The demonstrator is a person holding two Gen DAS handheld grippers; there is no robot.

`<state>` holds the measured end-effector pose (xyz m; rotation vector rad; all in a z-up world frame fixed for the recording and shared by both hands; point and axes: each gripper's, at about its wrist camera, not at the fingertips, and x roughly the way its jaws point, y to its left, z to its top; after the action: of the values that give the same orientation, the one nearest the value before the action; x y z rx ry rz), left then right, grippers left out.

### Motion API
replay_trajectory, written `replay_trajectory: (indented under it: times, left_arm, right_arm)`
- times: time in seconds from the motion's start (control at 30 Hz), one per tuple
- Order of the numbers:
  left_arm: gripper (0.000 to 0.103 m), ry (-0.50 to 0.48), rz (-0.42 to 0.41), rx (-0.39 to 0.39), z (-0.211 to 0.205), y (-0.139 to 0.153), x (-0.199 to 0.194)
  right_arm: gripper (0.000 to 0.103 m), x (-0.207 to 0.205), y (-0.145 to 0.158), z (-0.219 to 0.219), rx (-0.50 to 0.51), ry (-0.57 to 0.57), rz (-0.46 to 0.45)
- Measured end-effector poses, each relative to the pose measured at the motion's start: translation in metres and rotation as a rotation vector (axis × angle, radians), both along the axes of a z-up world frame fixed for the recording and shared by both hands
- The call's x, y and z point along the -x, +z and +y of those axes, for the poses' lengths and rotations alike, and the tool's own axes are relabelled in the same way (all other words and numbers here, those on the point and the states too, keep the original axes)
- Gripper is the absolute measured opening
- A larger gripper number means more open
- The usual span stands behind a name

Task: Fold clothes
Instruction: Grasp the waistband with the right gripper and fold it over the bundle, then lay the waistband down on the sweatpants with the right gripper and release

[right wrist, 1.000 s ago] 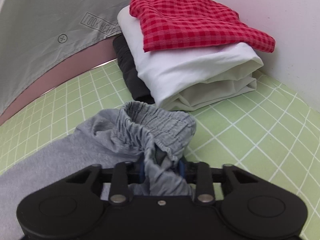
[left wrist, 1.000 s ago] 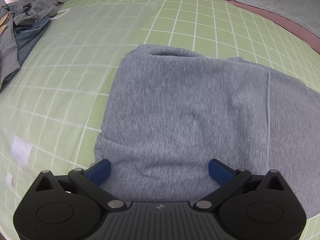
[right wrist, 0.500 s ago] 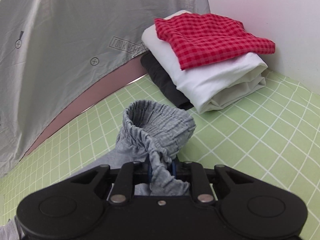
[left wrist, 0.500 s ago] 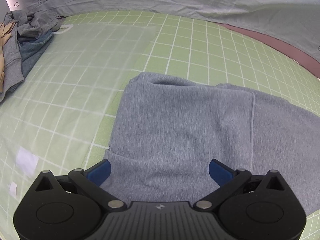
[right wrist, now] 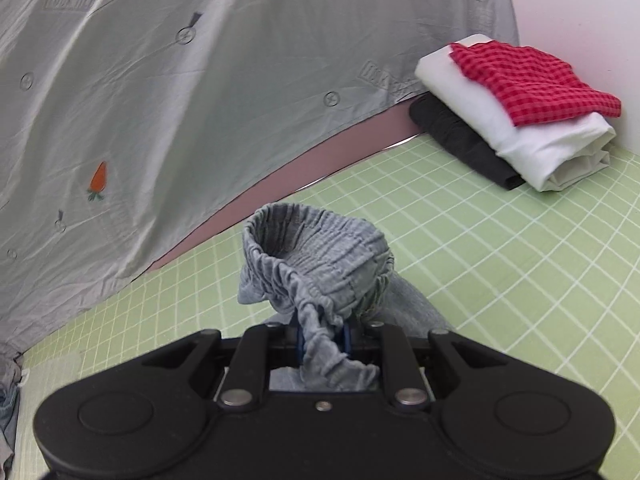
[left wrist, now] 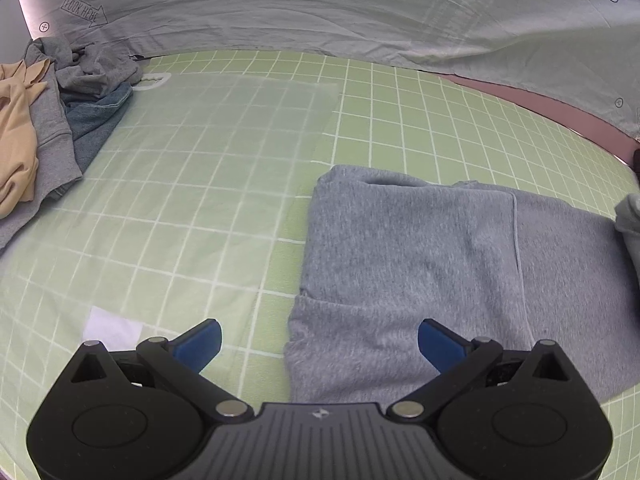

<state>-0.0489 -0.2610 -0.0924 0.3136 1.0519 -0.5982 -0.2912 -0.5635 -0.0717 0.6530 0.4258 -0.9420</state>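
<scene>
Trousers [left wrist: 420,264], grey, lie part-folded at lower right of the left view on the green worktop [left wrist: 200,208]; the left tongs [left wrist: 318,338] gape empty over their near edge. The right tongs [right wrist: 323,338] pinch the gathered waistband [right wrist: 316,256] aloft. Judging by that, a fold is in hand: next, carry the waistband across and lay it flat, short of the folded stack [right wrist: 520,108] at upper right.

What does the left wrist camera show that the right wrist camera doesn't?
Left wrist only: the open left gripper, the loose heap of unfolded clothes. Right wrist only: the right gripper shut on the grey elastic waistband, the folded stack topped by red checked cloth. Both: the green grid mat and carrot-print grey sheet.
</scene>
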Motion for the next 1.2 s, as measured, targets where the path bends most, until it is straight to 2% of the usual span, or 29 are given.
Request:
replay_trajectory:
  times: [0.27, 0.37, 0.47, 0.6, 0.77, 0.83, 0.87, 0.93, 1.03, 1.13, 1.2]
  left_arm:
    - [0.103, -0.092, -0.031, -0.022, 0.029, 0.004, 0.003]
    - [0.103, -0.112, -0.025, -0.031, 0.041, 0.001, 0.003]
    - [0.103, -0.115, -0.016, -0.029, 0.045, -0.001, 0.002]
    - [0.103, -0.116, -0.008, -0.014, 0.047, -0.001, 0.002]
    - [0.103, -0.115, 0.0, 0.001, 0.042, -0.001, 0.009]
    - [0.103, -0.108, 0.009, 0.002, 0.041, -0.003, 0.012]
    - [0.103, -0.104, 0.012, 0.002, 0.041, -0.004, 0.013]
    - [0.103, -0.097, 0.013, 0.0, 0.041, -0.004, 0.015]
    - [0.103, -0.083, 0.007, -0.005, 0.041, -0.003, 0.018]
    - [0.103, -0.071, 0.006, -0.013, 0.042, -0.003, 0.019]
    - [0.103, -0.064, 0.007, -0.019, 0.042, -0.003, 0.019]
  right_arm:
    - [0.02, -0.063, -0.036, 0.065, -0.019, 0.082, 0.099]
    - [0.028, -0.077, -0.053, 0.082, -0.037, 0.105, 0.137]
    - [0.045, -0.083, -0.059, 0.097, -0.057, 0.131, 0.144]
    - [0.049, -0.083, -0.048, 0.112, -0.046, 0.171, 0.125]
    - [0.054, -0.067, -0.017, 0.114, 0.038, 0.179, 0.054]
    - [0.053, -0.063, -0.011, 0.107, 0.07, 0.155, 0.077]
    - [0.05, -0.062, -0.011, 0.102, 0.072, 0.144, 0.081]
    - [0.04, -0.06, -0.016, 0.09, 0.038, 0.124, 0.08]
    - [0.036, -0.06, -0.029, 0.079, -0.002, 0.103, 0.087]
    - [0.035, -0.07, -0.038, 0.08, -0.007, 0.143, 0.125]
    - [0.036, -0.083, -0.04, 0.089, 0.001, 0.221, 0.156]
